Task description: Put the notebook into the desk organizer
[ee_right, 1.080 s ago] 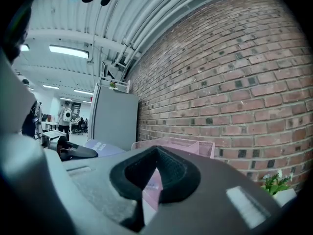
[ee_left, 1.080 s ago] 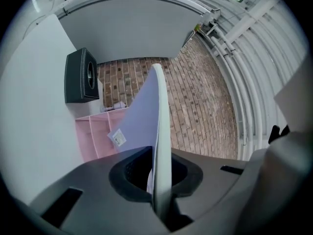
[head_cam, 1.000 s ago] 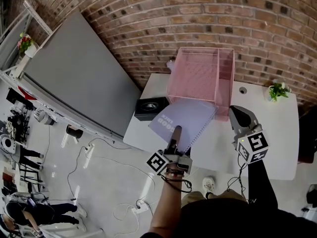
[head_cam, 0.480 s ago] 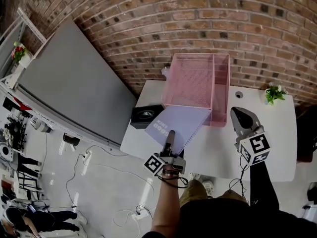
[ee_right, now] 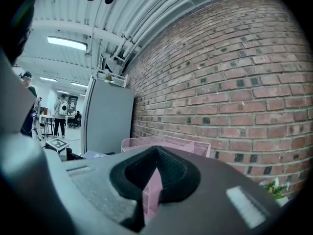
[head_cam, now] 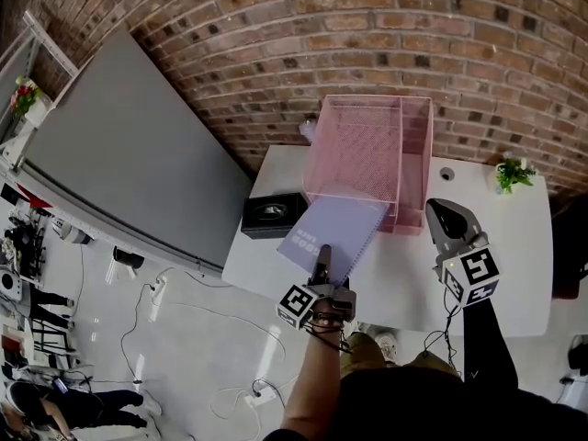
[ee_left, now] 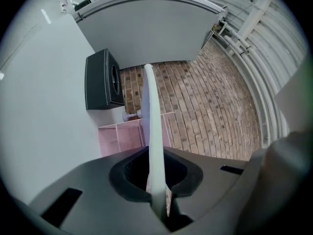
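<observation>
A lavender spiral notebook point(head_cam: 336, 233) hangs over the white table's point(head_cam: 514, 255) front part, its far edge near the front wall of the pink mesh desk organizer point(head_cam: 366, 154). My left gripper point(head_cam: 322, 263) is shut on the notebook's near edge. In the left gripper view the notebook point(ee_left: 150, 126) runs edge-on out of the left gripper point(ee_left: 158, 203), with the organizer point(ee_left: 120, 136) beyond. My right gripper point(head_cam: 445, 220) hovers to the organizer's right, shut, holding nothing. In the right gripper view the organizer point(ee_right: 168, 143) shows past the right gripper point(ee_right: 145, 204).
A black box point(head_cam: 273, 214) sits at the table's left edge, next to the notebook. A small green plant point(head_cam: 514, 173) stands at the back right, a cable hole point(head_cam: 447, 173) near it. A big grey panel point(head_cam: 129, 145) leans left of the table. Brick wall behind.
My left gripper has sunk toward the table with the notebook, whose far edge has dropped from over the organizer's front to just before it. The right gripper has hardly shifted.
</observation>
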The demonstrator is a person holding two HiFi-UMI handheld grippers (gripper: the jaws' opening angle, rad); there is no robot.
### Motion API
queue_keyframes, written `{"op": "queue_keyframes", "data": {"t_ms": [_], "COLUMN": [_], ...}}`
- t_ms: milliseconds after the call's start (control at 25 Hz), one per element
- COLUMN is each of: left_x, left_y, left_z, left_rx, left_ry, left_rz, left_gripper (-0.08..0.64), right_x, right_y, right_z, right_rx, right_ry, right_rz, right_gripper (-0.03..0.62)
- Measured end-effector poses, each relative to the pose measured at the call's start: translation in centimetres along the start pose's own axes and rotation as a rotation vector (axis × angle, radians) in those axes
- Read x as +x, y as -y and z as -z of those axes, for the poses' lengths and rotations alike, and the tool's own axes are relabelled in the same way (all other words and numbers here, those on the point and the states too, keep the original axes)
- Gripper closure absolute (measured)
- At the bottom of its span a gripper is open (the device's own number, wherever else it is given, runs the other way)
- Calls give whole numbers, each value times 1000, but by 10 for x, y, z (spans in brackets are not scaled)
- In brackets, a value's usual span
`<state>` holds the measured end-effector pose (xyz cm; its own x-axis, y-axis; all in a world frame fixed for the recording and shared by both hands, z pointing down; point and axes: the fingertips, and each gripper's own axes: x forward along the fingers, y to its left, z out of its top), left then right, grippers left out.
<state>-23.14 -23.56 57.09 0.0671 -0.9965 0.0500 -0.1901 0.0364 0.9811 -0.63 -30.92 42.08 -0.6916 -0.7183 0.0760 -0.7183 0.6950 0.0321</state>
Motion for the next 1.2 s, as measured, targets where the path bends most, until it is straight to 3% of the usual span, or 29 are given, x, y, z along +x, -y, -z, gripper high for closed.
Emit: {"op": "queue_keyframes", "data": {"t_ms": [80, 160, 560, 920, 1200], "left_x": [3, 5, 15, 25, 24], "left_y": [-6, -11, -20, -7, -6], "left_z": [5, 9, 19, 45, 55], "left_rx": [-2, 45, 463, 682, 741], "left_ry": [15, 26, -69, -183, -295], "left_rz": [-49, -109, -346, -379, -341], "left_gripper": [523, 523, 483, 451, 424], "right_x": [1, 1, 4, 10, 14], "right_y": [0, 0, 0, -4, -11], "right_z": [0, 1, 3, 1, 2], "right_rx": [-1, -2, -5, 3, 11], "right_ry": [-1, -2, -11, -12, -6], "right_rz": [3, 6, 15, 12, 2], "right_gripper": [592, 592, 592, 592, 592]}}
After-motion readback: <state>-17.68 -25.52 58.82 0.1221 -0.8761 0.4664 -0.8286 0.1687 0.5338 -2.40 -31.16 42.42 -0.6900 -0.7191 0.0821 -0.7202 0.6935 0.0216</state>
